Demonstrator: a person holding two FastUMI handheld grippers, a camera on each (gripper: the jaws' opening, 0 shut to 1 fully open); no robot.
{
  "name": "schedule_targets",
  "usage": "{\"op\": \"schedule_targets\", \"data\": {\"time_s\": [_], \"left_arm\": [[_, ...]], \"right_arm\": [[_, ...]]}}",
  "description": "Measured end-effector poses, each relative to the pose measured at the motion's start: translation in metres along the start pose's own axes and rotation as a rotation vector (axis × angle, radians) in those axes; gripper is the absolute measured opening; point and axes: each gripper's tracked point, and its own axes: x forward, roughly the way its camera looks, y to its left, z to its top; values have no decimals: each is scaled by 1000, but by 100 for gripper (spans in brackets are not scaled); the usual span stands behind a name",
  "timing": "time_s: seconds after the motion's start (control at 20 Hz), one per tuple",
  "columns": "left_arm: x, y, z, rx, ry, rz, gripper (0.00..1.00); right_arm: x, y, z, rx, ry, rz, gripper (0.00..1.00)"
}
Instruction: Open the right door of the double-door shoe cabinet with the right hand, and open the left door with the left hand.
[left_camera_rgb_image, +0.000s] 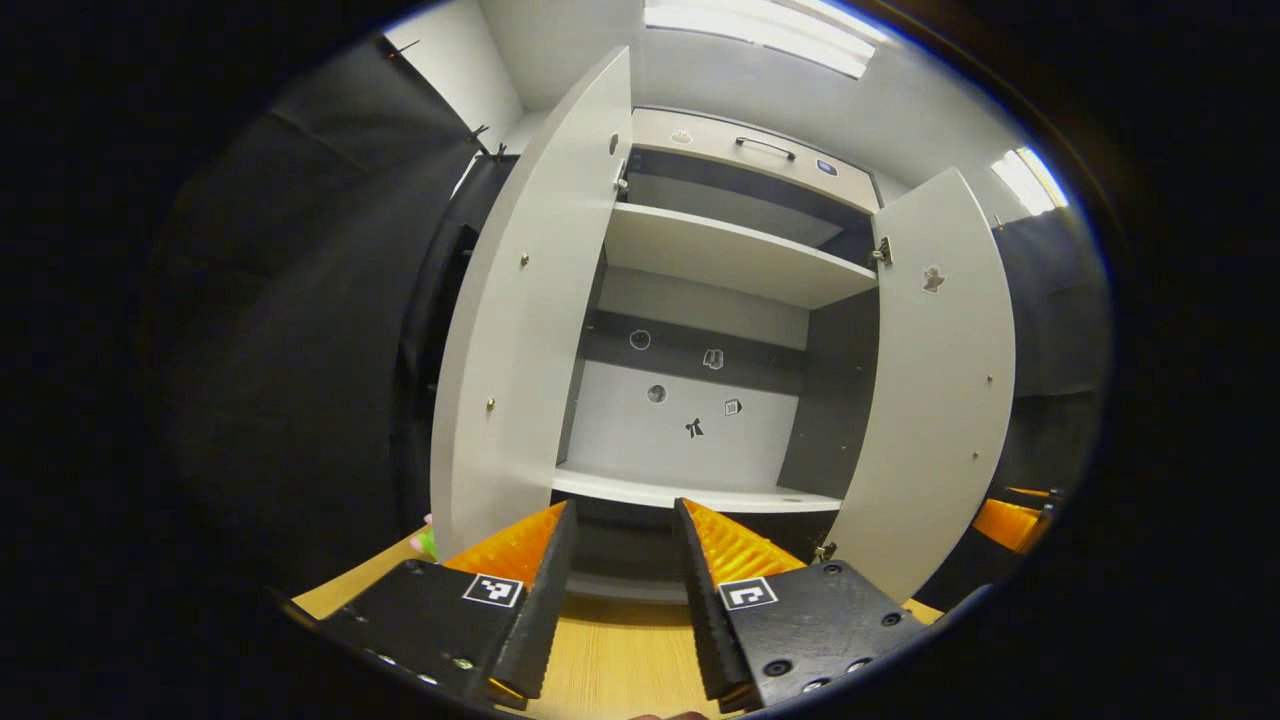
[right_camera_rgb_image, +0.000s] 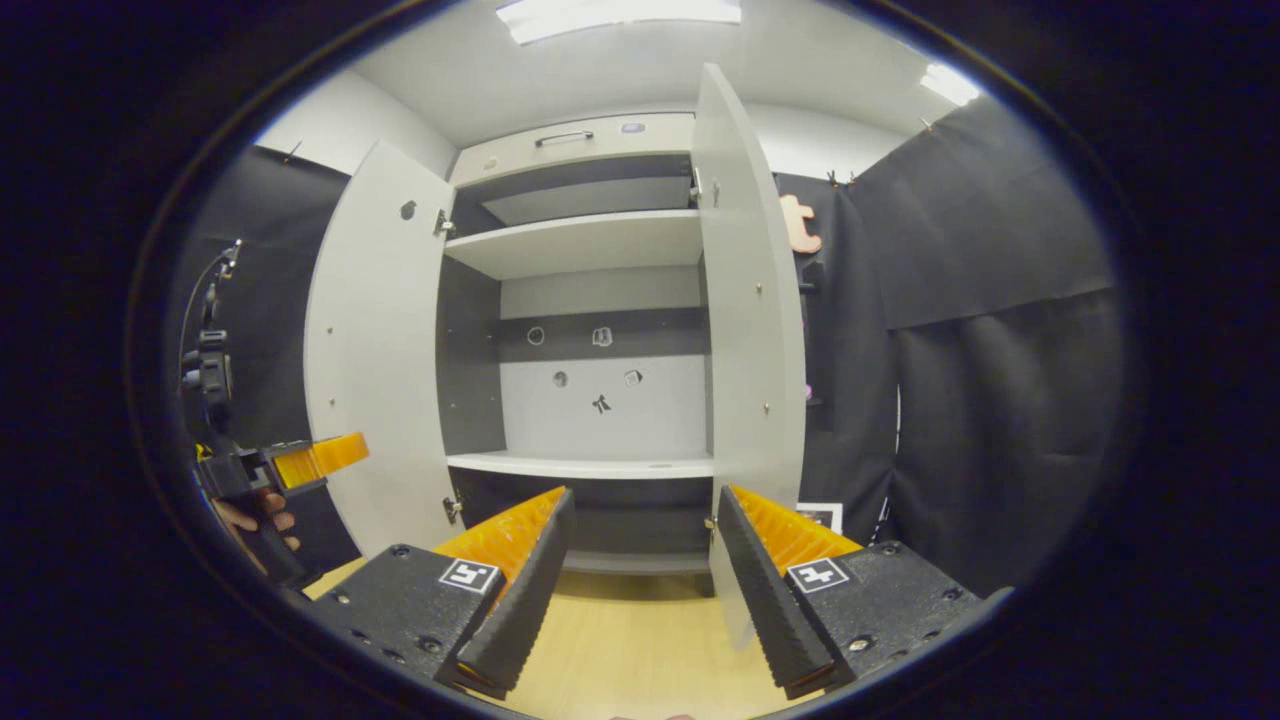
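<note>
Shoe cabinet stands ahead of both sets of jaws, on the counter. Left door and right door both swung wide. Left gripper: jaws apart, holding nothing, left door just left of them. Right gripper: jaws apart, empty, right door's edge just beyond its right finger.

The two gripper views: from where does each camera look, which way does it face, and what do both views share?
Left gripper view: rides on the left gripper, faces the open shoe cabinet; its own two fingers show, apart.
Right gripper view: rides on the right gripper, faces the cabinet; its fingers show, and the left gripper with a hand.
Shared: left door, right door, shelves.
</note>
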Motion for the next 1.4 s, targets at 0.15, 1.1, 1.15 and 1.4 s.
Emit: {"op": "schedule_targets", "data": {"time_s": [0.15,1.1,1.15,1.4], "left_arm": [[1,-3,4,62,-3,12,76],[5,-32,33,163,-77,-34,93],[6,-32,33,162,-78,-35,93],[8,-33,26,138,-62,-39,93]], "right_arm": [[0,-5,2,-22,-7,-15,90],[12,-12,23,43,-48,-55,90],[14,-11,24,42,-51,-54,90],[17,-8,15,28,-36,-45,90]]}}
